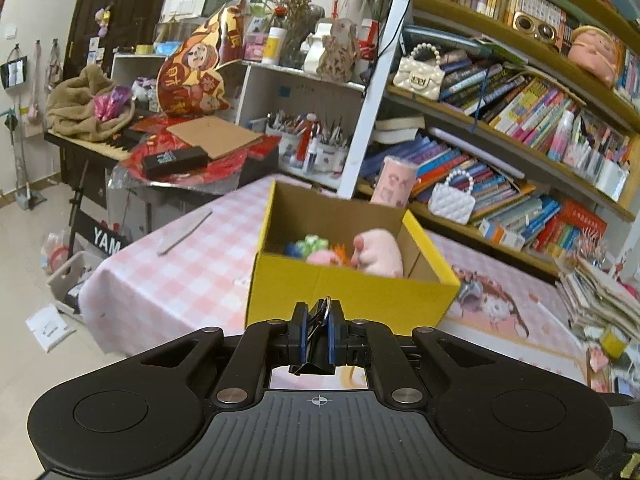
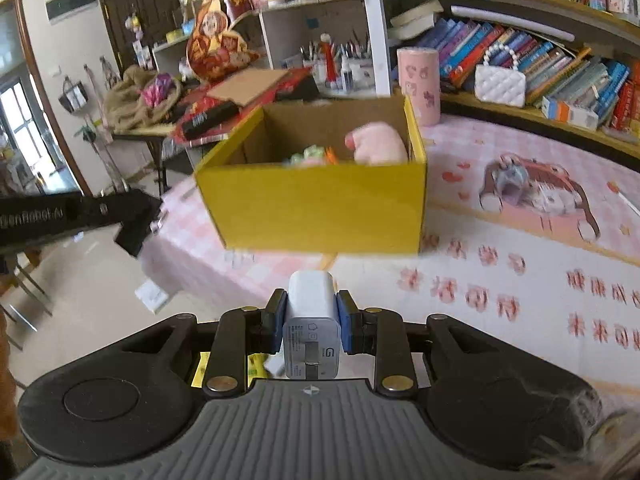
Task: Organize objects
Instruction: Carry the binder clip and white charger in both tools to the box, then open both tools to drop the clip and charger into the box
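A yellow cardboard box (image 1: 348, 294) (image 2: 316, 200) stands open on the pink checked tablecloth (image 1: 180, 280). Inside it lie a pink plush toy (image 1: 380, 254) (image 2: 378, 144) and small green and orange toys (image 1: 316, 245). My left gripper (image 1: 317, 320) is shut on a black binder clip (image 1: 314, 362) with a wire handle, just short of the box's near wall. My right gripper (image 2: 311, 312) is shut on a white charger plug (image 2: 311, 320), held above the table in front of the box. The left gripper's black body (image 2: 80, 216) juts in at the left of the right wrist view.
A pink cylinder (image 2: 418, 84) stands behind the box. Bookshelves (image 1: 520, 120) with white purses (image 2: 500, 84) line the right. A cluttered keyboard stand (image 1: 120, 144) is at the back left. A cartoon mat (image 2: 540, 200) covers the table's right part, with stacked papers (image 1: 600, 304) beyond.
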Demonstrator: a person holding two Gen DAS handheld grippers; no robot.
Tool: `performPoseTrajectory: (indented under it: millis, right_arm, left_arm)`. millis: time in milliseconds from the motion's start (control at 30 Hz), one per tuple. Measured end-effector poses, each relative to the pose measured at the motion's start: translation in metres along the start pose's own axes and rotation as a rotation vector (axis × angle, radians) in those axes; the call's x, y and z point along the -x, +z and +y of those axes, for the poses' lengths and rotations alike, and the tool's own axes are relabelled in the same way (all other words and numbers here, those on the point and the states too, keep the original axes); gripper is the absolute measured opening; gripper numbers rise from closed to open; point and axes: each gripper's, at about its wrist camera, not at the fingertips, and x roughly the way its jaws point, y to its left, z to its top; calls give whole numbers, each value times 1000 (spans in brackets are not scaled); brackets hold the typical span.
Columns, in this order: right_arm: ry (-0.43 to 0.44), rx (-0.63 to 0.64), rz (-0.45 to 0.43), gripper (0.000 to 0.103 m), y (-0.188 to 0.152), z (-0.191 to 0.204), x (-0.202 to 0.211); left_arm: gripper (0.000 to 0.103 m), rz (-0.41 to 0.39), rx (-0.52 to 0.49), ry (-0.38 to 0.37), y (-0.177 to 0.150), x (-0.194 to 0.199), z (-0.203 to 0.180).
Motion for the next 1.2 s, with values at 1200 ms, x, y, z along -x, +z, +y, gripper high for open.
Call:
performPoseTrajectory:
  millis: [1200]
  right_arm:
    - [108, 89, 145, 26, 135, -47, -202]
  left_arm:
    - [17, 194, -116, 151, 39, -196, -22]
